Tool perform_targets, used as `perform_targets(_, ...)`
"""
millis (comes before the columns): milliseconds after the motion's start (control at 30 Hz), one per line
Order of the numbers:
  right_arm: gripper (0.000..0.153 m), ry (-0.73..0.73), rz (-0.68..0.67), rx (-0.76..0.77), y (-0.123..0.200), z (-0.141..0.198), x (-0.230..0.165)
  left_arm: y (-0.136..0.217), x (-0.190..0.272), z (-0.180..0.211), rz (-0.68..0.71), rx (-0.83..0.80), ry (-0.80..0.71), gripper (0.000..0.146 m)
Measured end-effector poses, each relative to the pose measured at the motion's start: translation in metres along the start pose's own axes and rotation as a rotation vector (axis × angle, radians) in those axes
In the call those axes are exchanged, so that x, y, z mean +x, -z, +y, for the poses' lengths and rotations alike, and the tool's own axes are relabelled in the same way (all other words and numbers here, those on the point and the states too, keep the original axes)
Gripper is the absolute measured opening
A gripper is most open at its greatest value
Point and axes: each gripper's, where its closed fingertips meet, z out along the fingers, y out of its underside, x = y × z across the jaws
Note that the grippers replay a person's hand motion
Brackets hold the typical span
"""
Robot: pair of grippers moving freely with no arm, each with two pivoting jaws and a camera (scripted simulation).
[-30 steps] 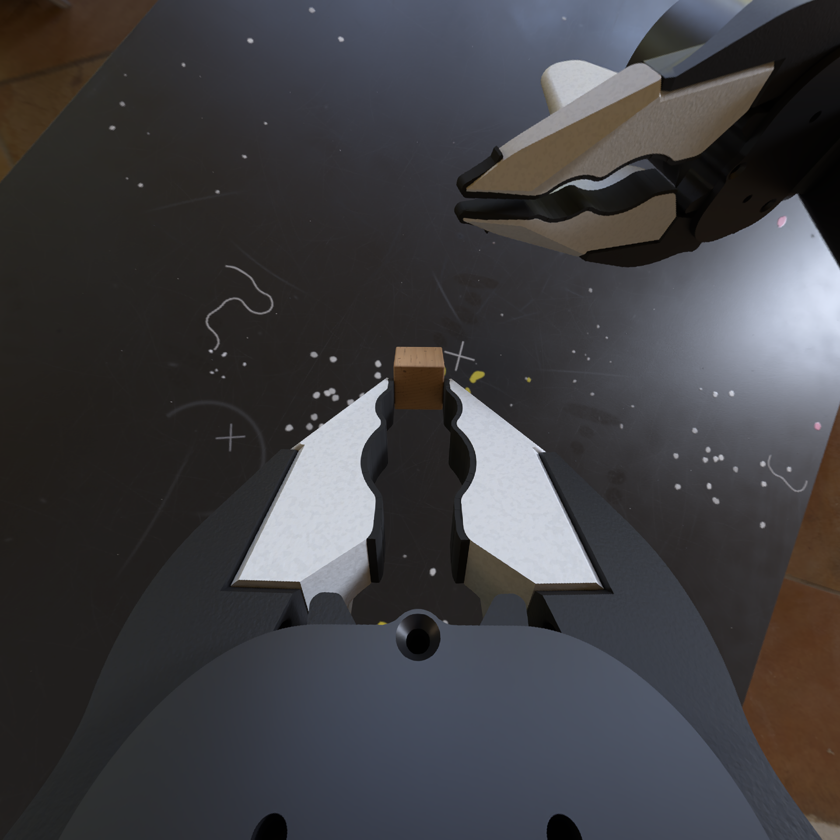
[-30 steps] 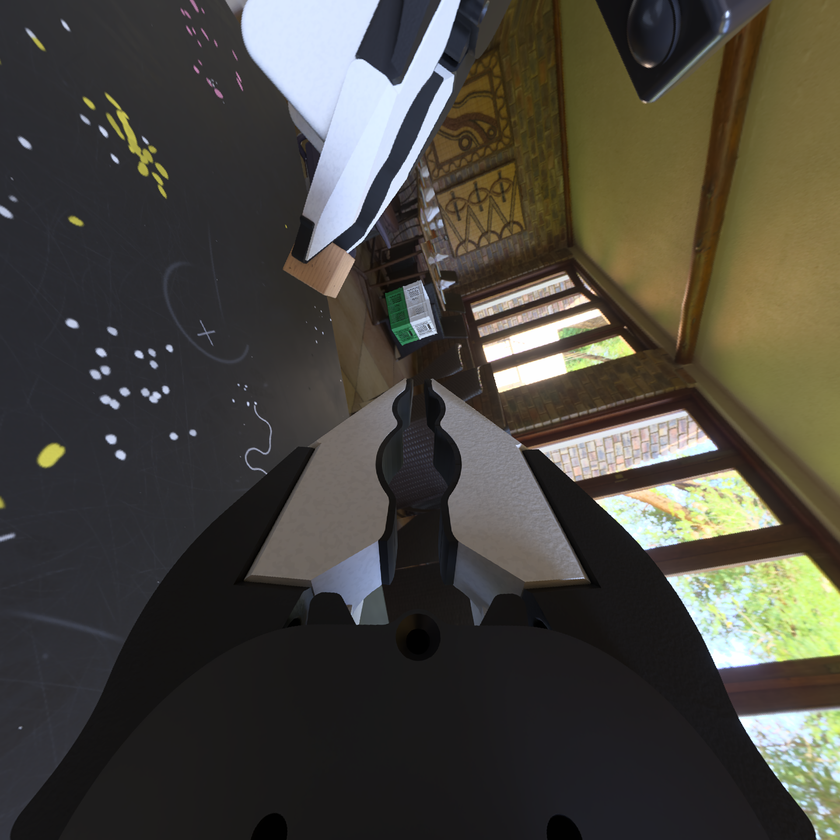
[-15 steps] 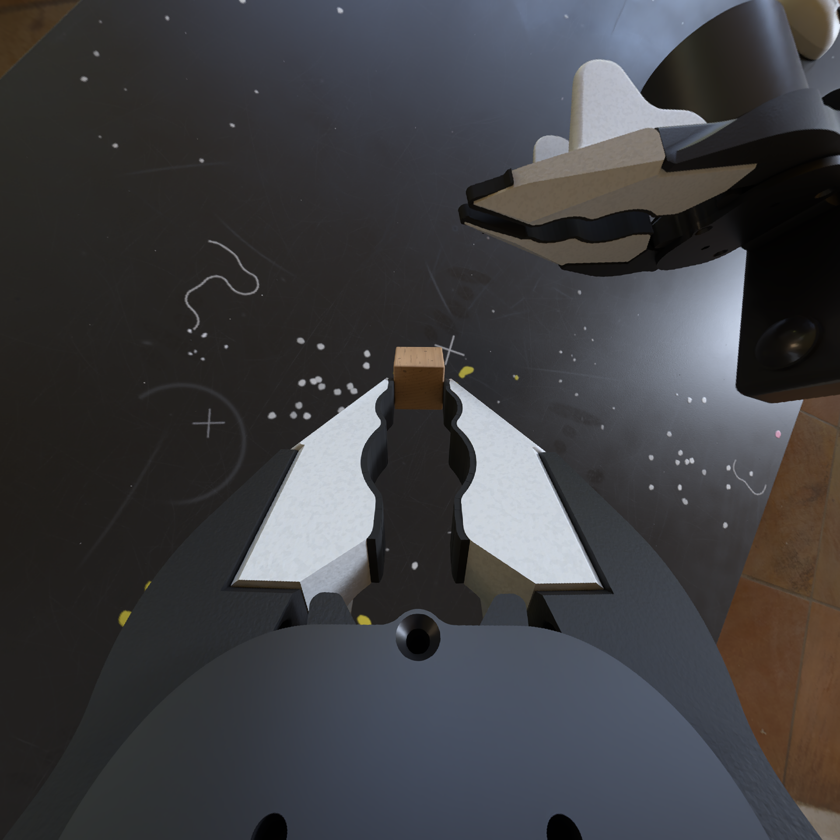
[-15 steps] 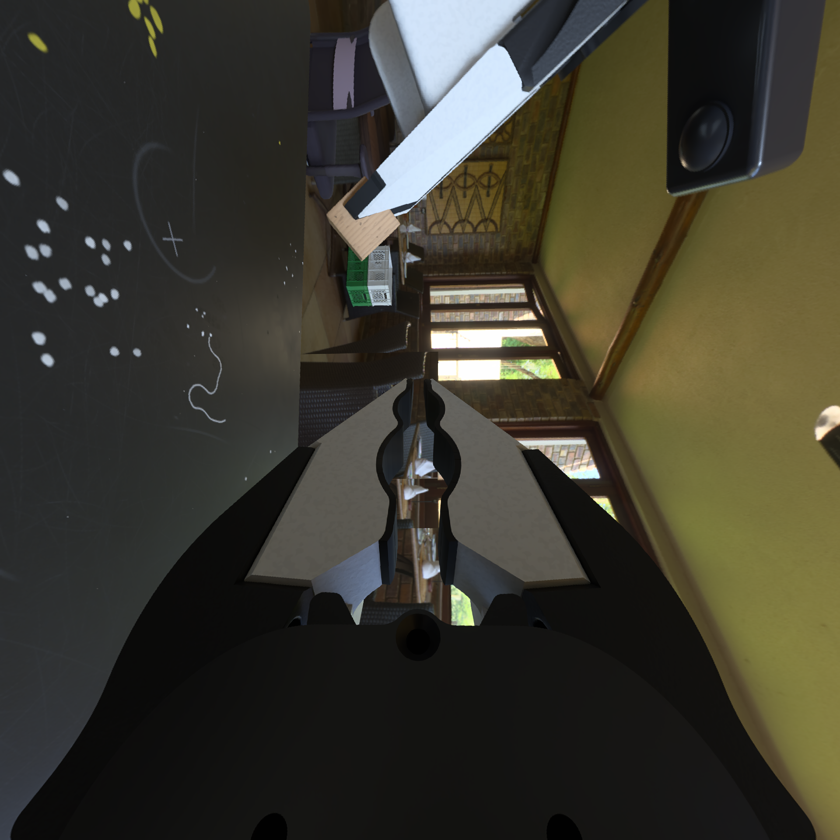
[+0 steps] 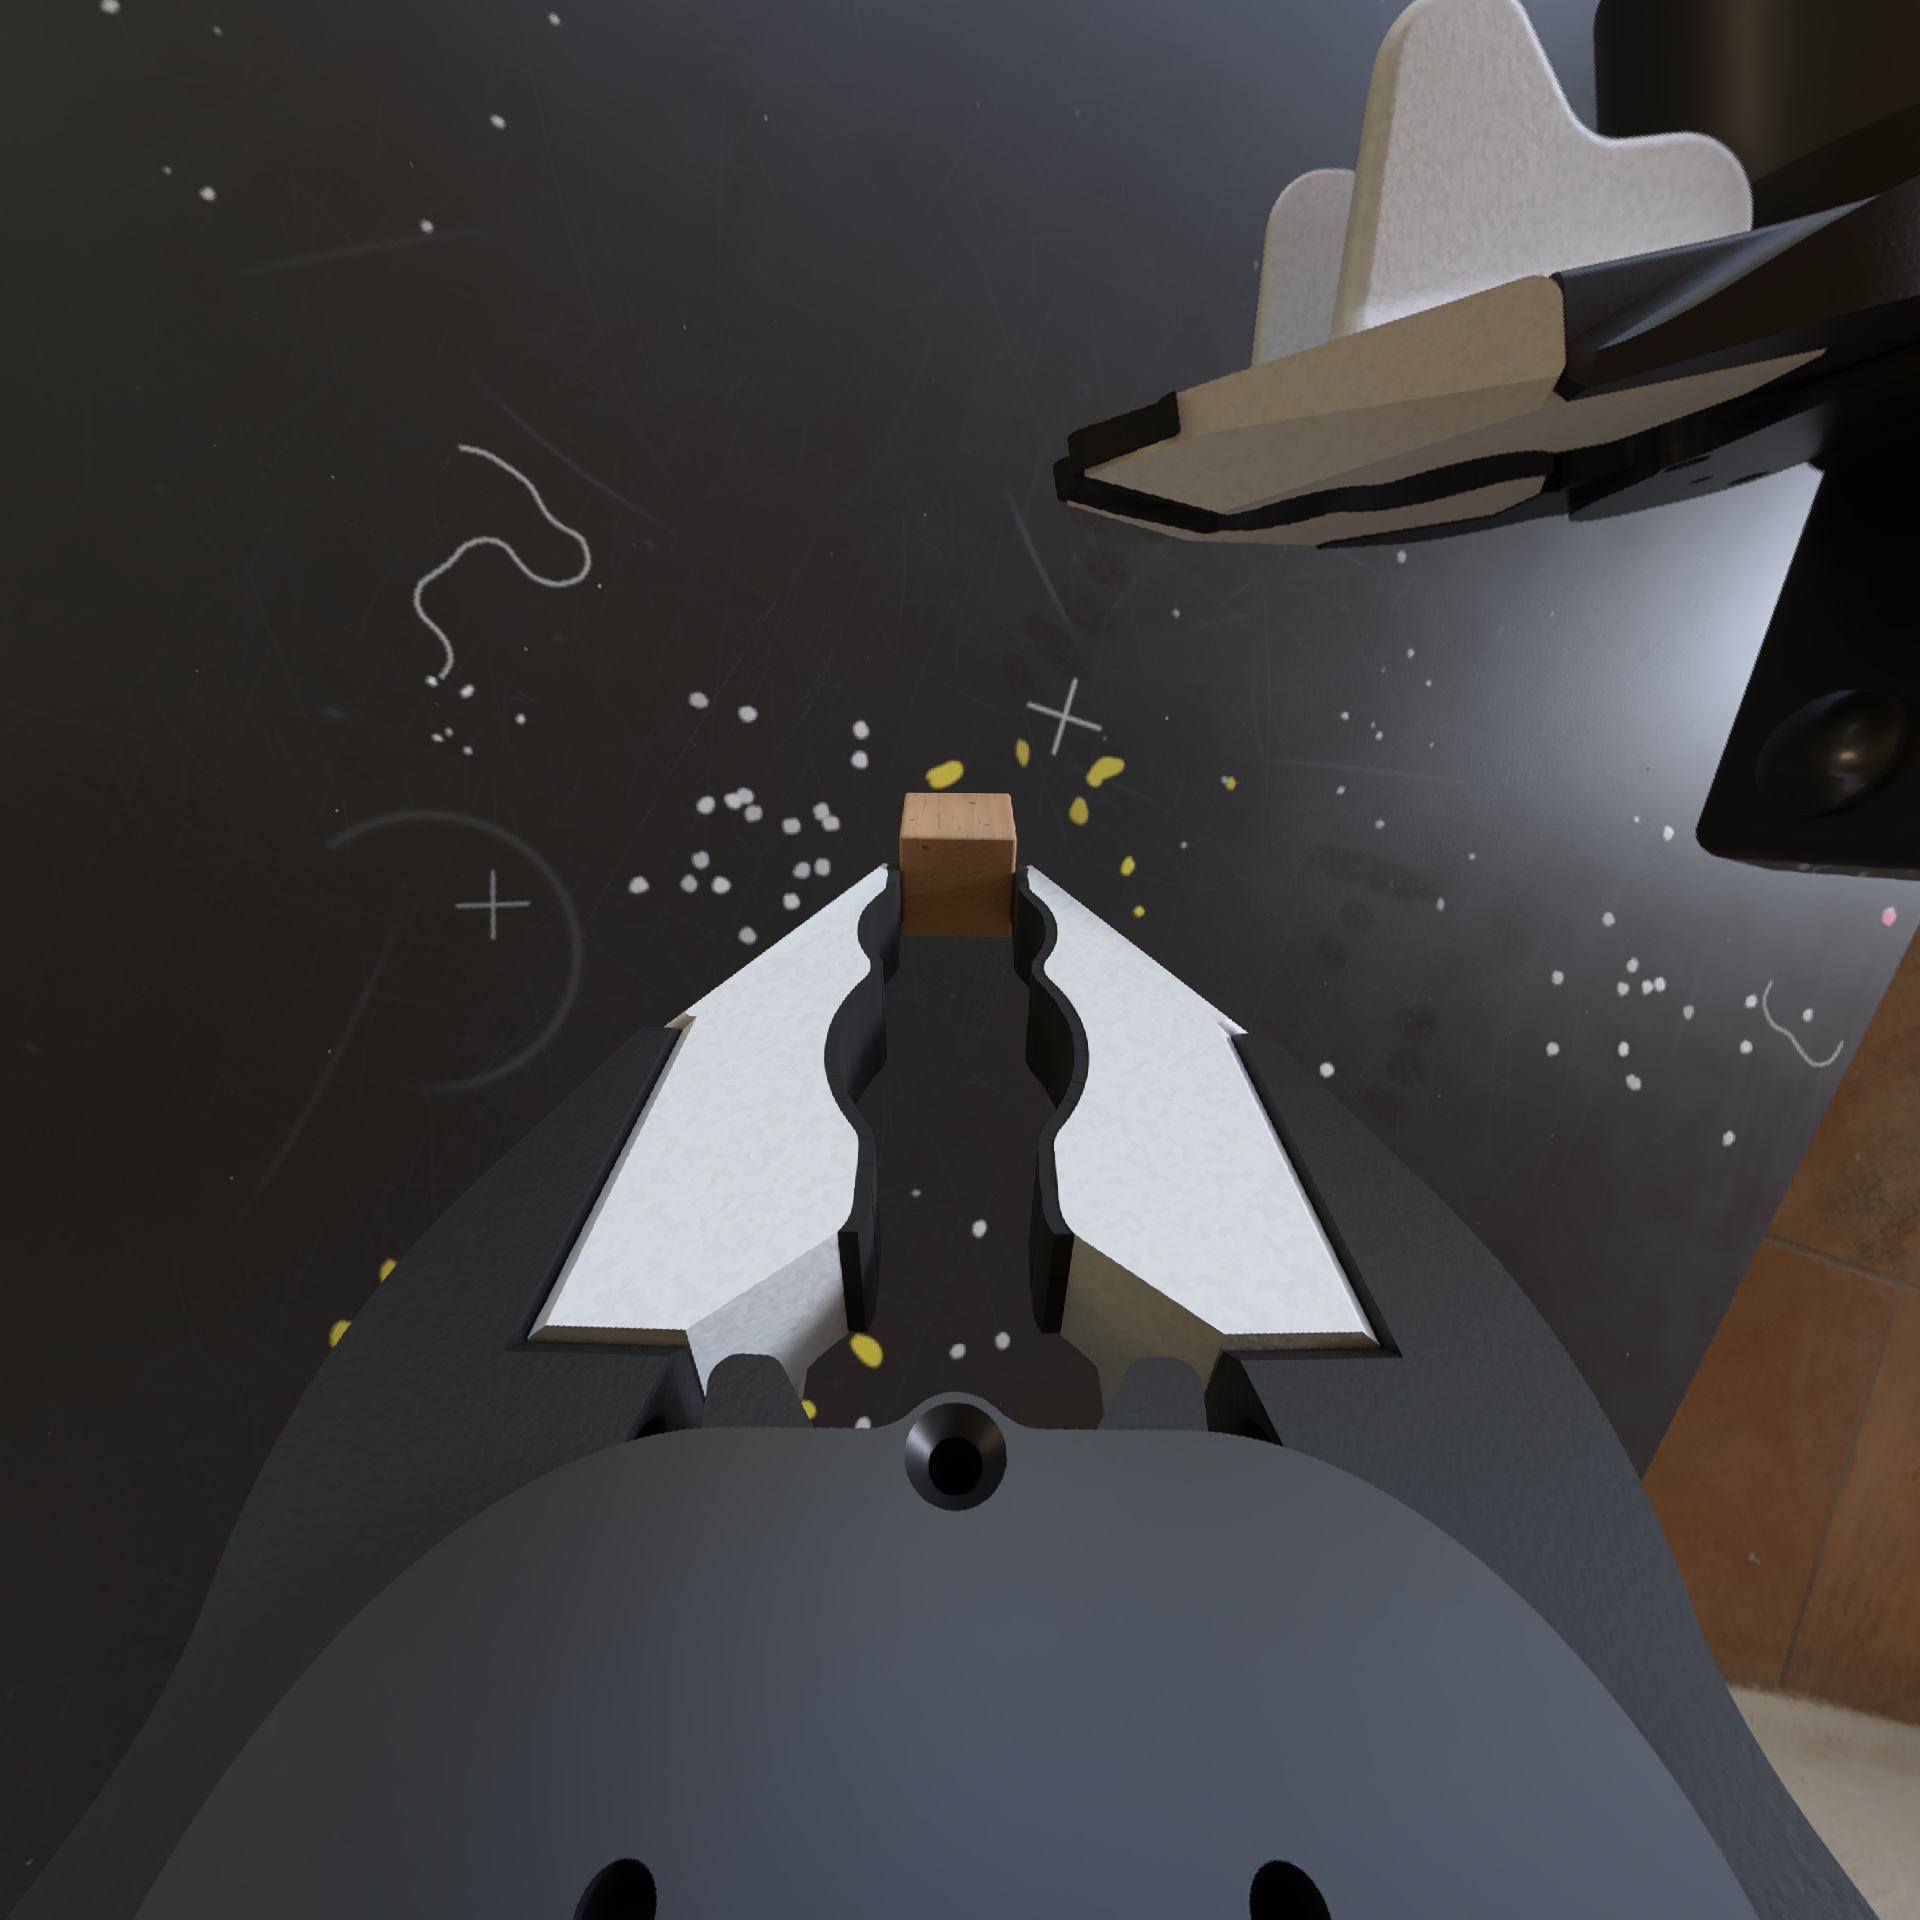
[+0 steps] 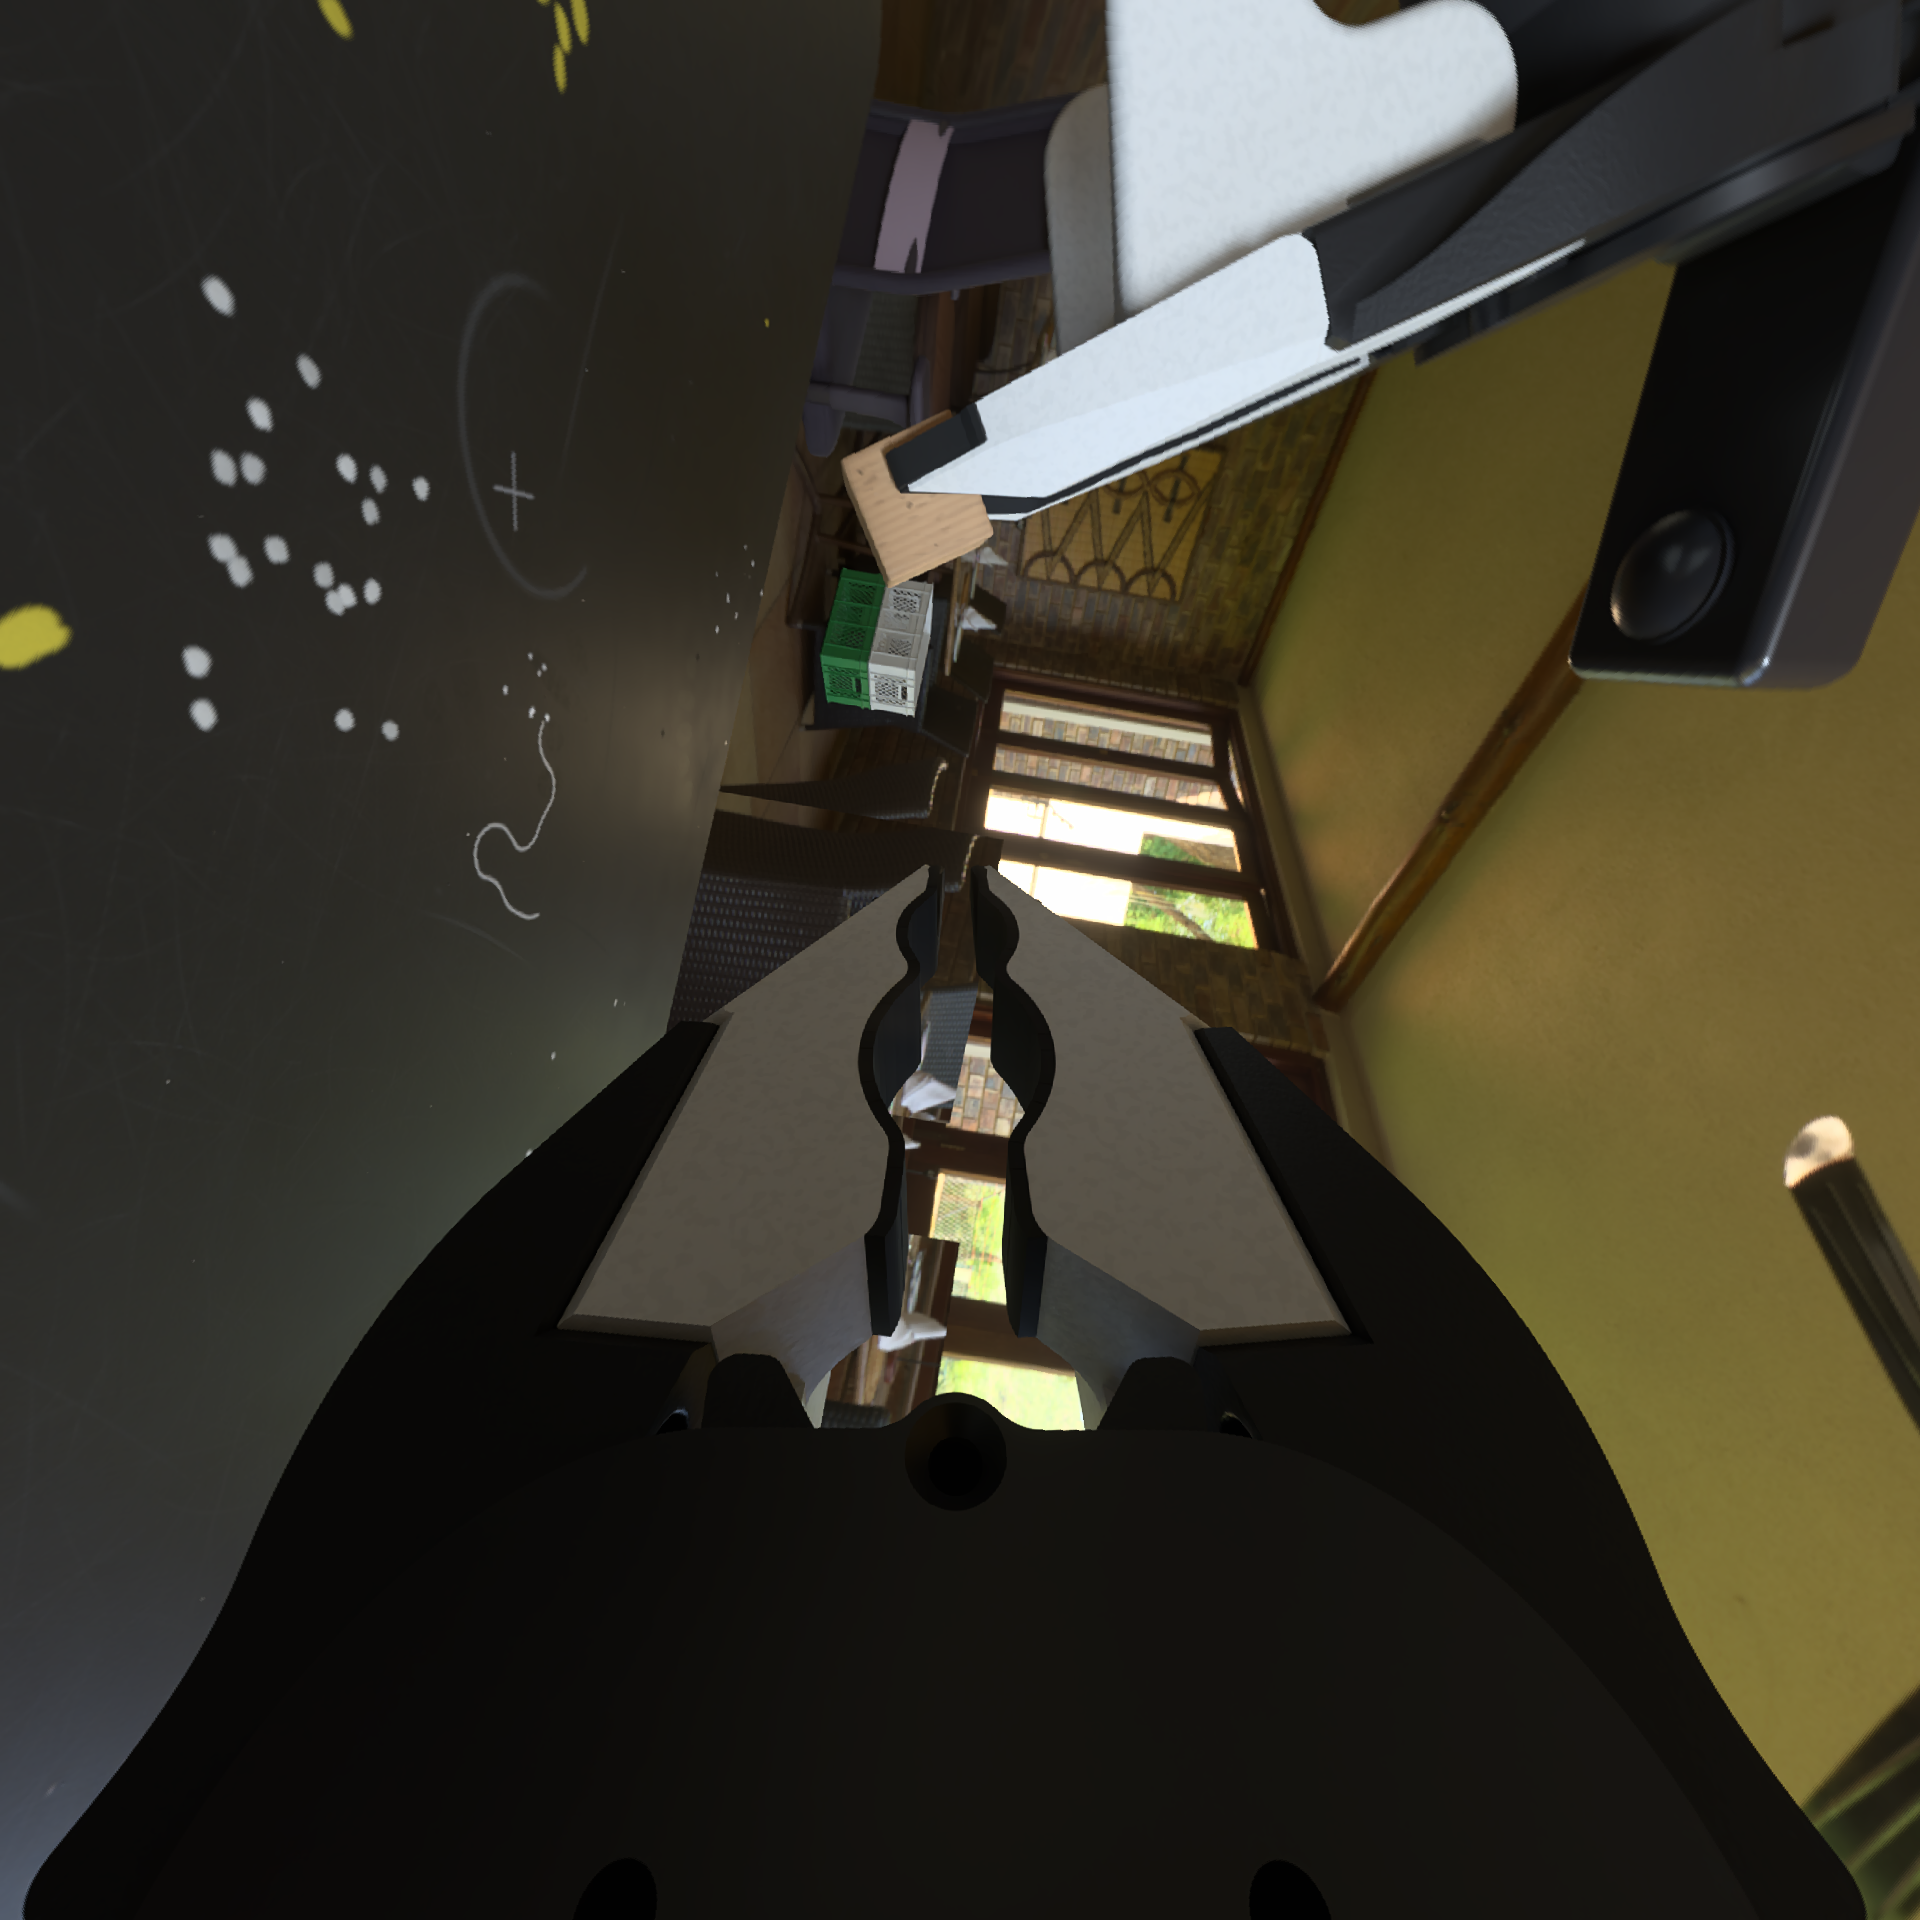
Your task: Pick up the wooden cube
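A small wooden cube is clamped between the tips of my left gripper, held above the dark speckled table. In the right wrist view the cube sits at the tip of the left gripper, off the table's edge line. My right gripper has its jaws nearly together with nothing between them; it points past the table into the room. It also shows in the left wrist view, up and to the right of the cube, lying sideways.
The table bears white and yellow paint specks and chalk marks. Its right edge meets a tiled floor. A green and white crate, windows and a yellow wall lie beyond the table.
My left gripper has risen with the cube; the table marks have slid beneath it. The right gripper has rolled and shifted, so the left gripper now sits higher and farther right in its view.
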Motion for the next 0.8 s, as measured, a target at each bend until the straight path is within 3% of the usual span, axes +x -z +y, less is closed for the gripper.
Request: perform_targets(800, 0.005, 0.048, -0.026, 0.123, 0.006, -0.021, -0.008, -0.002, 0.006, 0.018, 0.021, -0.105, -0.090, 0.021)
